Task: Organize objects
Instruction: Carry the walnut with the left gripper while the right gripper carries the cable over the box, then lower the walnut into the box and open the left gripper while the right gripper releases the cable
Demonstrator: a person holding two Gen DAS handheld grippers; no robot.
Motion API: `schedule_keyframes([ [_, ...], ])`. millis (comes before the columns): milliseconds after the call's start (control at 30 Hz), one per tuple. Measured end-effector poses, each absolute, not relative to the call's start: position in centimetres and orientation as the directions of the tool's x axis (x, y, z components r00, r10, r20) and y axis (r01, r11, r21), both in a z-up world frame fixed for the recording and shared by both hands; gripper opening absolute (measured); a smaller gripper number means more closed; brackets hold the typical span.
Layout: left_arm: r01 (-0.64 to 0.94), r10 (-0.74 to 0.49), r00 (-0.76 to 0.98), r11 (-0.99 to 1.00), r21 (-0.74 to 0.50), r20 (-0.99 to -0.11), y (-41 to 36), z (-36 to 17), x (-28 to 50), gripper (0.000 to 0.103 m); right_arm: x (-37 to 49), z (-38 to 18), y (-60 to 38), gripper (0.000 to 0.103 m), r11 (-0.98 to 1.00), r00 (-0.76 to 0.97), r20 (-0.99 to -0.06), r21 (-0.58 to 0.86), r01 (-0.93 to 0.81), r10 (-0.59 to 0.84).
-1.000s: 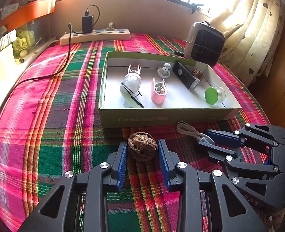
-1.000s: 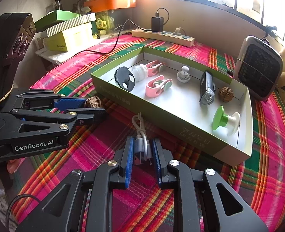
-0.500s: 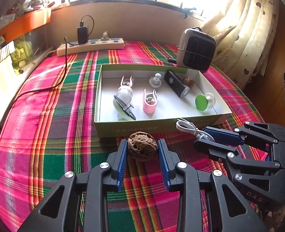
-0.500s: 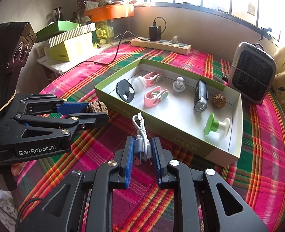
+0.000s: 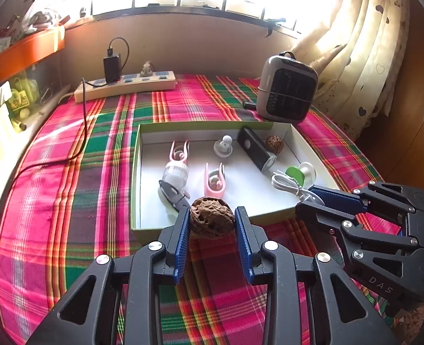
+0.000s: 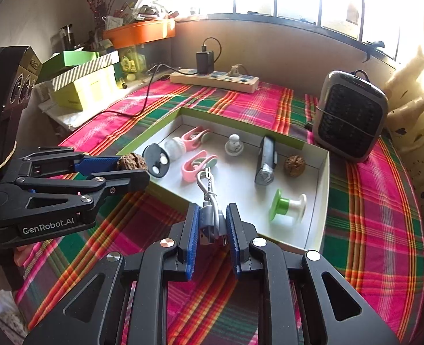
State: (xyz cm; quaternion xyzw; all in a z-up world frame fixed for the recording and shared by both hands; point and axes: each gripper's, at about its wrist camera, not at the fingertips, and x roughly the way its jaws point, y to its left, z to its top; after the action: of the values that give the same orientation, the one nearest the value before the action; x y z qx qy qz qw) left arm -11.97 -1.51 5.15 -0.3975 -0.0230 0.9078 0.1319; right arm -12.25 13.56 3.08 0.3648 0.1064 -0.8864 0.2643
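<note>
Your left tongs [image 5: 212, 224] pinch a walnut [image 5: 212, 218] across its middle, part-open around it, just over the near wall of the green box [image 5: 135, 172]. Hard, light and knobbly; it probably won't crush, but round enough to roll on release.

Right tongs [image 6: 212, 224] are clamped tight on a white cable [image 6: 209, 198] at its plug end; the limp loop droops ahead over the box. Expect it to flop.

Box contents: second walnut [image 6: 294, 166], two pink clips [image 6: 196, 165], black torch [image 6: 265, 161], green-capped spool [image 6: 286, 207], white knob [image 6: 234, 145], small jar [image 5: 176, 172].
</note>
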Motion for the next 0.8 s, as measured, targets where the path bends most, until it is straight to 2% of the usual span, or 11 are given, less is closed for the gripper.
schedule_keyframes([
  [800,-0.234,0.262,-0.629,-0.962,-0.143,-0.732,-0.5,4.5,-17.2,0.029,-16.6,1.6,13.9,0.02,-0.871,-0.57,-0.739,0.044,0.49,-0.358],
])
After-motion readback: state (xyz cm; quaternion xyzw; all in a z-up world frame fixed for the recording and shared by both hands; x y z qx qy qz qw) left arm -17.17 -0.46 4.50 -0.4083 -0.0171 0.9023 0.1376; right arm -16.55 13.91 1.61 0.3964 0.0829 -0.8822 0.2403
